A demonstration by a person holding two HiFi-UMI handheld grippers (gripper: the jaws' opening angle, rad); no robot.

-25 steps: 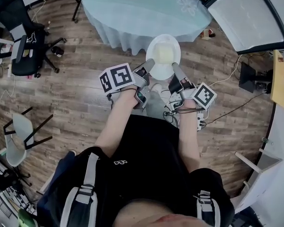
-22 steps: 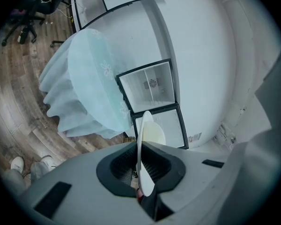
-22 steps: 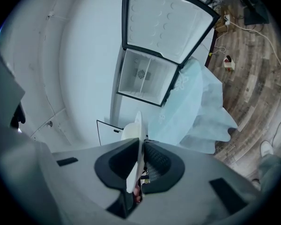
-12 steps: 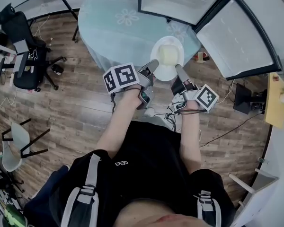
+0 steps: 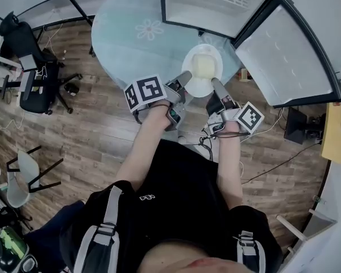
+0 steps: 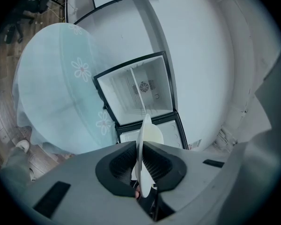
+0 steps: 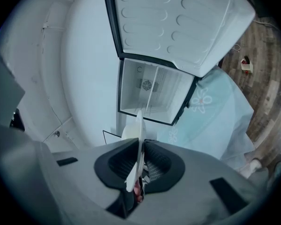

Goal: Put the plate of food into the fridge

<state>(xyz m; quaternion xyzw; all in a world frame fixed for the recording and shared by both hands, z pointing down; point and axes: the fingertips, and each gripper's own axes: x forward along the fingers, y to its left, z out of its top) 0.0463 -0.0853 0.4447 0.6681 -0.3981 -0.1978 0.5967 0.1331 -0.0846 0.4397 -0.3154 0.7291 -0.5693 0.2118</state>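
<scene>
Your left hand-held gripper (image 5: 183, 78) and right hand-held gripper (image 5: 215, 85) grasp opposite rims of the plate (image 5: 200, 84) of food (image 5: 202, 66), jaws just eased slightly wider, before the open fridge (image 5: 216, 7).

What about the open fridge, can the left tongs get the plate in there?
Probably yes. The door stands open and nothing shows between the plate and the open compartment; the table lies off to the side. The left tongs have just been opening, yet they grip the plate's rim.

The head view looks steeply down from overhead. Each gripper view sits close behind its own jaws and looks along them toward the open fridge (image 6: 140, 90), which all three views share.
</scene>
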